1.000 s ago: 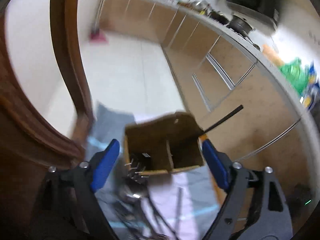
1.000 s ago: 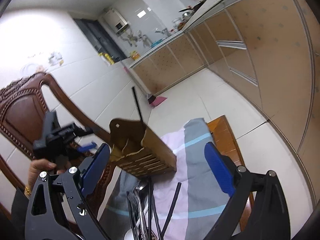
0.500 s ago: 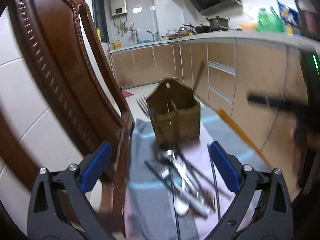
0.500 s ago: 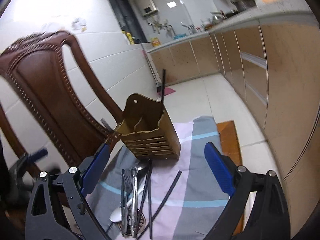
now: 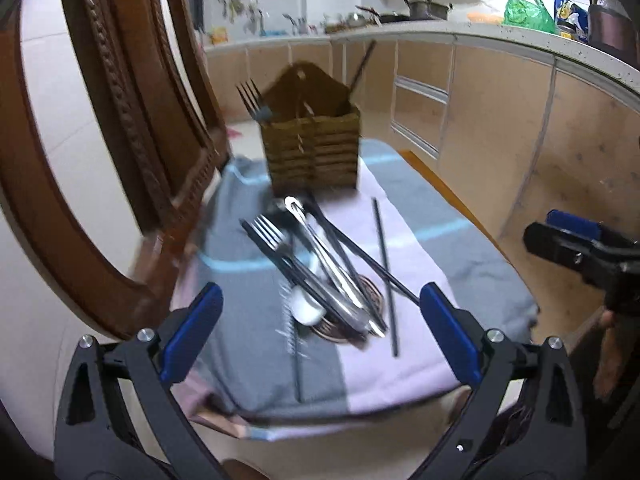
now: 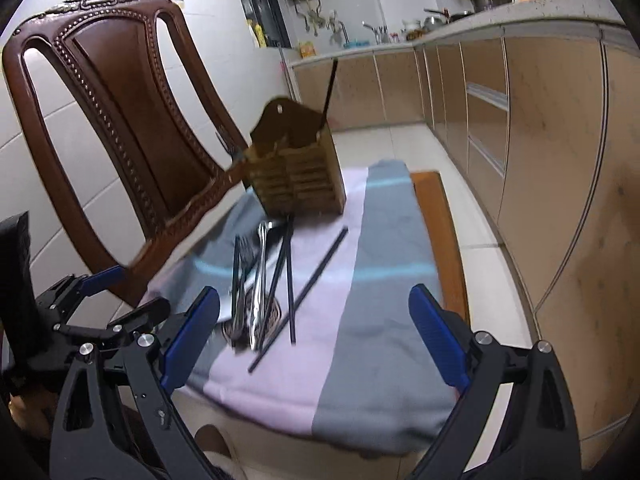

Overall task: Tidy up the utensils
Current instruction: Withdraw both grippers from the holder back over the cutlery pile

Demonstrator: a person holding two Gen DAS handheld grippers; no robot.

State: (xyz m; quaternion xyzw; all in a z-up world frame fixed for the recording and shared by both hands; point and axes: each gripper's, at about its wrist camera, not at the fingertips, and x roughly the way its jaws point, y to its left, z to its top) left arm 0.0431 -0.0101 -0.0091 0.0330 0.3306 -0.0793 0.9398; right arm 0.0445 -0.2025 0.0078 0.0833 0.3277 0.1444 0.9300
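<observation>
1. Kitchen with tan cabinets (image 5: 492, 120) behind; grey-and-lilac striped cloth (image 6: 360, 320) covers the small table.
2. Brown slatted wooden utensil holder (image 5: 314, 152) stands at the cloth's far edge, with a fork and a black chopstick in it.
3. Loose pile of steel forks, spoons and black chopsticks (image 5: 320, 272) lies mid-cloth.
4. Left claw (image 5: 320, 336) has just been opening; it's wide apart, nothing between.
5. Right claw (image 6: 316, 336) is spread apart too, empty.
</observation>
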